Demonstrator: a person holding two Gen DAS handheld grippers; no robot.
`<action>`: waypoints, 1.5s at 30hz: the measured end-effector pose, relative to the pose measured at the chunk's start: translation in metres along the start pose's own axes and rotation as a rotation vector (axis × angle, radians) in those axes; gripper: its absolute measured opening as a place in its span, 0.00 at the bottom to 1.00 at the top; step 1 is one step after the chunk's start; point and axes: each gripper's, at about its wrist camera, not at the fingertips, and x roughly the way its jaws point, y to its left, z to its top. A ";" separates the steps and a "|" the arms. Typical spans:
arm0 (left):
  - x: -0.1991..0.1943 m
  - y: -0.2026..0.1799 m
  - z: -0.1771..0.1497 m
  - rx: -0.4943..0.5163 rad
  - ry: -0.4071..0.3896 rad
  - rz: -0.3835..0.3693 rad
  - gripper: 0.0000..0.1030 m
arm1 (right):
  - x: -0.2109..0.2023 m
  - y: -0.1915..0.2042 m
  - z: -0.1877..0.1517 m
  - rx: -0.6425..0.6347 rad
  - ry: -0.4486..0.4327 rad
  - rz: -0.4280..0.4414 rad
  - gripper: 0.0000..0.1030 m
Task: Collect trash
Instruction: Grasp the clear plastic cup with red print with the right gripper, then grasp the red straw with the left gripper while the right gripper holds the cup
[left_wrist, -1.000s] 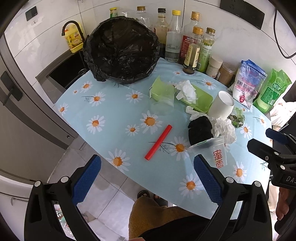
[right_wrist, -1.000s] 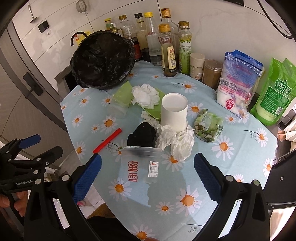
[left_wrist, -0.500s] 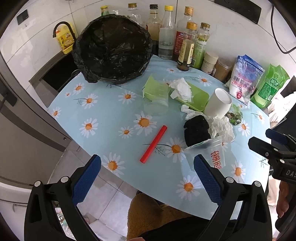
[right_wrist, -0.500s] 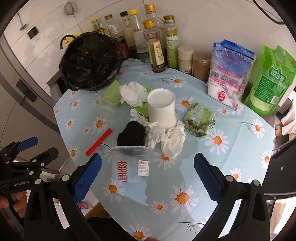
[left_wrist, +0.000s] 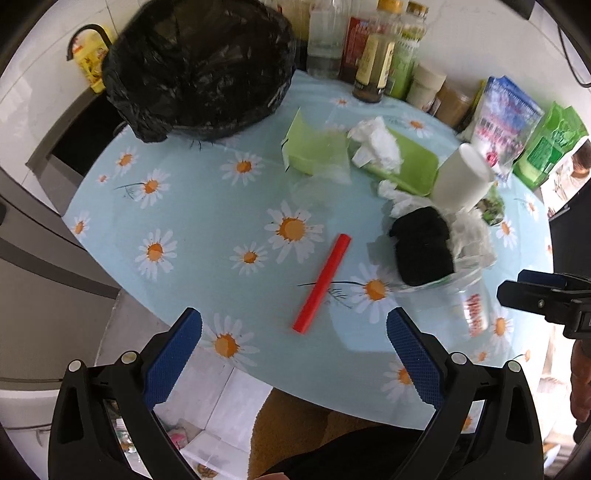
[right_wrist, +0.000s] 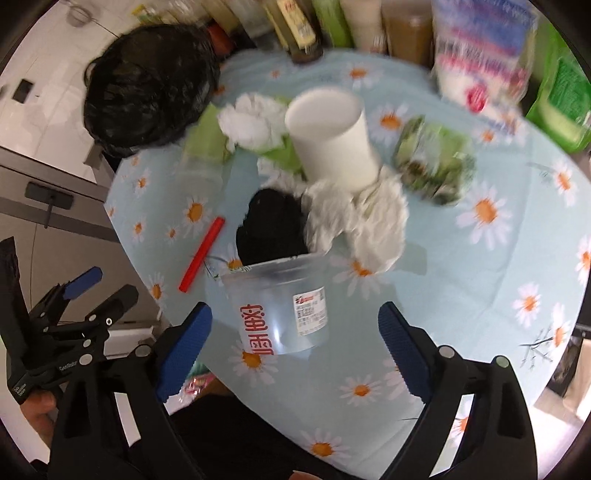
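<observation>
Trash lies on the daisy tablecloth: a red straw (left_wrist: 321, 284), a clear plastic cup (right_wrist: 284, 306) with red print, a black crumpled wad (right_wrist: 273, 229), white tissues (right_wrist: 362, 218), a white paper cup (right_wrist: 332, 140) and a green wrapper (right_wrist: 432, 162). A bin lined with a black bag (left_wrist: 195, 66) stands at the far left. My left gripper (left_wrist: 293, 360) is open over the table's near edge, just short of the straw, with nothing in it. My right gripper (right_wrist: 293, 350) hovers at the clear cup with its jaws closing; the pads are not touching it.
Sauce bottles (left_wrist: 373, 48), jars and food bags (left_wrist: 506, 110) line the far wall. A green tray (left_wrist: 406, 166) holds more tissue (left_wrist: 376, 140). A grey cabinet (left_wrist: 44, 266) stands left of the table. A person's lap is below the near edge.
Both grippers have come down closer to the table. The right view now has the clear cup large between its jaws, which have narrowed a little. Nothing on the table has moved.
</observation>
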 end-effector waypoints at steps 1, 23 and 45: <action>0.004 0.003 0.001 0.004 0.010 0.000 0.94 | 0.009 0.003 0.002 -0.001 0.032 0.000 0.88; 0.060 0.022 0.007 0.176 0.111 -0.043 0.94 | 0.061 0.015 0.008 0.082 0.159 -0.037 0.59; 0.068 -0.006 -0.004 0.287 0.131 -0.091 0.87 | 0.001 0.017 -0.018 0.149 0.001 0.036 0.58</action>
